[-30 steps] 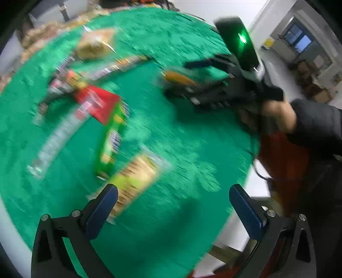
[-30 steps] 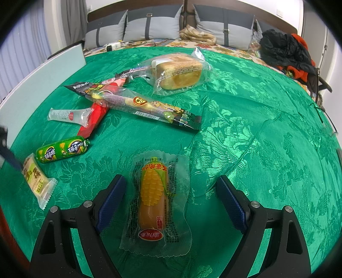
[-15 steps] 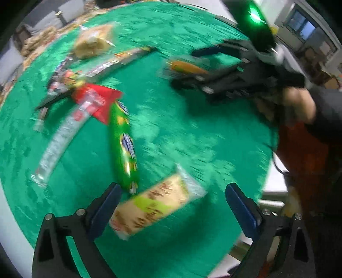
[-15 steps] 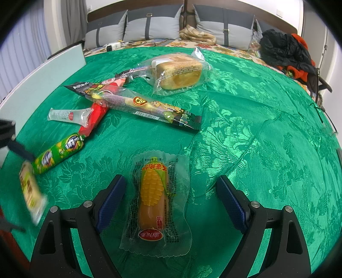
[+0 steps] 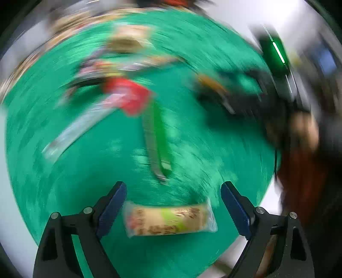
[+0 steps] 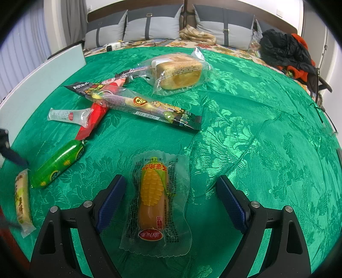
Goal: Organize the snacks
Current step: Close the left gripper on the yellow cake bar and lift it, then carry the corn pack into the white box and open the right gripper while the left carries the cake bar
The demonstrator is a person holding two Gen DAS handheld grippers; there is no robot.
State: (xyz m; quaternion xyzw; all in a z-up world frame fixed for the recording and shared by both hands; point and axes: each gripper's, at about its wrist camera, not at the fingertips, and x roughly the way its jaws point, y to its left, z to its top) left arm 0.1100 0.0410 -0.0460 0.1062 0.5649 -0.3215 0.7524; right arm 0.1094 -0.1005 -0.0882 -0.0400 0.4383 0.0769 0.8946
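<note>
A green brocade cloth (image 6: 245, 132) covers the desk, creased into a long fold on its right half. Behind it runs a bed with a floral cover (image 6: 224, 46) and grey pillows (image 6: 149, 27) leaning on a dark headboard (image 6: 136, 7). A beige bundle (image 6: 196, 34) lies between the pillows, and a white power strip (image 6: 113, 46) sits at the left. Black and orange clothing (image 6: 286, 51) is heaped at the right. A white panel (image 6: 42, 79) stands along the desk's left edge.
</note>
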